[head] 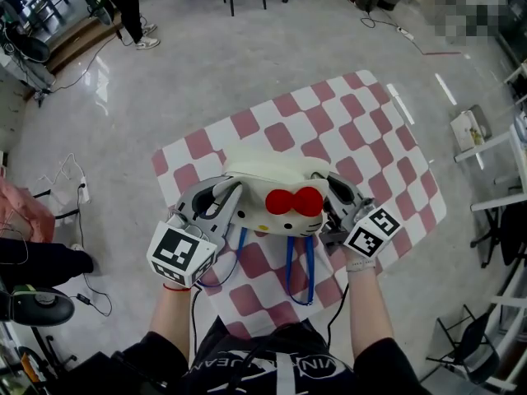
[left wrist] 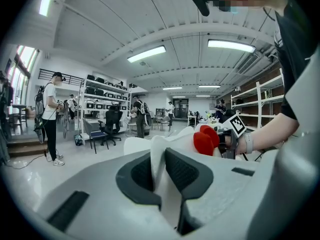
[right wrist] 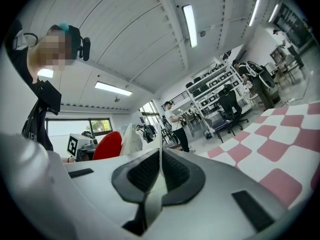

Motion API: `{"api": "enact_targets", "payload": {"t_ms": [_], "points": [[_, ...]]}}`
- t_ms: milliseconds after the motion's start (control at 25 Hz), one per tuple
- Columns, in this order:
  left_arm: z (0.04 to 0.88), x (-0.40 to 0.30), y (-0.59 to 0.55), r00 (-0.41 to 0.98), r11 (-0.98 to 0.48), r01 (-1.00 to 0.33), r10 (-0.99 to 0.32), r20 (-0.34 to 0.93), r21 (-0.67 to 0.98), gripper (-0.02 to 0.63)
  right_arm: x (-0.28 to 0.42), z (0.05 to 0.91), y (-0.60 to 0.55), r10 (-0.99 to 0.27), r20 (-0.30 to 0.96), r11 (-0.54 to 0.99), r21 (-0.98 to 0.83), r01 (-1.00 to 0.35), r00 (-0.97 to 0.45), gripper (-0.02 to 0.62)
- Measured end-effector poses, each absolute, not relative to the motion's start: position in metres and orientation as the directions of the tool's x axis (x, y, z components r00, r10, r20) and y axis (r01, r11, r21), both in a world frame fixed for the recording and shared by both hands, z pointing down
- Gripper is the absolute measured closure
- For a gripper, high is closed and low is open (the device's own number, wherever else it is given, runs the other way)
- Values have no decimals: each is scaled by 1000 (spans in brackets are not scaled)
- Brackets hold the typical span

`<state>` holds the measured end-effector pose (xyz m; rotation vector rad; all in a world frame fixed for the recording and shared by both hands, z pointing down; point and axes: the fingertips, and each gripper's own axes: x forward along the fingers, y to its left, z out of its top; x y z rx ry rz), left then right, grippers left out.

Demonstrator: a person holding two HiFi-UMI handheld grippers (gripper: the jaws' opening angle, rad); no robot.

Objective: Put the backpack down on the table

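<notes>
Both sets of jaws are pinched shut on cloth right now. In the left gripper view the dark pads (left wrist: 186,173) have a fat fold of white fabric squeezed between them, and in the right gripper view the pads (right wrist: 141,173) are closed on a much thinner edge of the same stuff. So the left gripper (head: 224,194) and right gripper (head: 331,189) each have one side of the backpack (head: 272,189) — white, plush-looking, cat face with a big red bow (head: 295,201). It hangs between them over the near part of the checkered table (head: 362,130), with the blue straps (head: 306,271) dangling below. I can't tell whether its bottom is touching the cloth yet. My read is that it's light and floppy, so it'll sag and slump rather than stand by itself — and that skinny grip on the right looks like the one that could slip. I'd want thicker folds near the top corners, and I'd lower both sides evenly.
</notes>
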<state>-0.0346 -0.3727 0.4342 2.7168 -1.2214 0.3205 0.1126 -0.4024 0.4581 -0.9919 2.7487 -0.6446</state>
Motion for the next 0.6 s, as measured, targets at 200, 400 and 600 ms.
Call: {"api": "enact_targets", "payload": {"t_ms": [200, 400, 600], "points": [[436, -31, -371, 654, -665, -745, -713, 253, 52, 560, 116, 463, -402, -643, 7, 680, -456, -575, -766, 583], [437, -29, -369, 662, -672, -738, -705, 253, 59, 560, 119, 466, -401, -653, 2, 667, -472, -576, -758, 583], [436, -27, -367, 672, -682, -729, -696, 253, 61, 560, 120, 467, -400, -658, -7, 660, -488, -571, -753, 581]]}}
